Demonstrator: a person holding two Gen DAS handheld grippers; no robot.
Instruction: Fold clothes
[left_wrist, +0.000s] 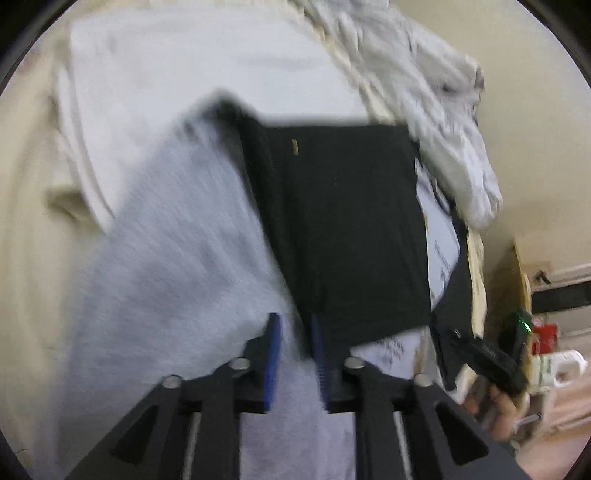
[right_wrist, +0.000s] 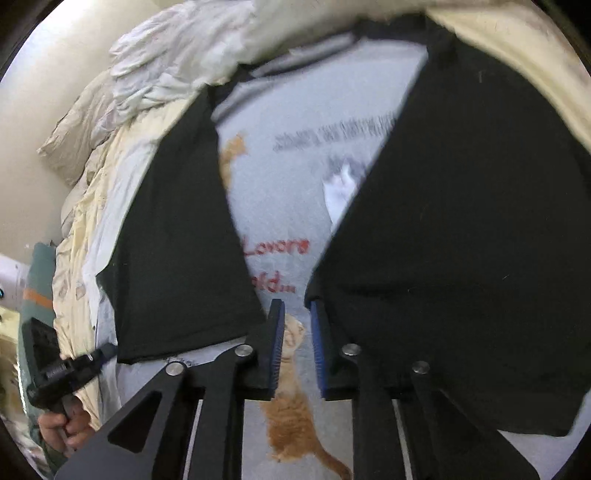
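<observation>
A grey T-shirt with black sleeves, red lettering and an orange cat print lies flat on the bed. One black sleeve is folded over its left side and the other over its right. My right gripper hangs just above the cat print, jaws a little apart, with nothing pinched; the right sleeve's edge lies against its right finger. In the left wrist view, grey cloth and a folded black sleeve lie under my left gripper, which is slightly open and grips nothing.
A cream sheet covers the bed, with a crumpled white duvet at its far side. A hand holds the other gripper at the bed's edge. Bottles and clutter stand beside the bed.
</observation>
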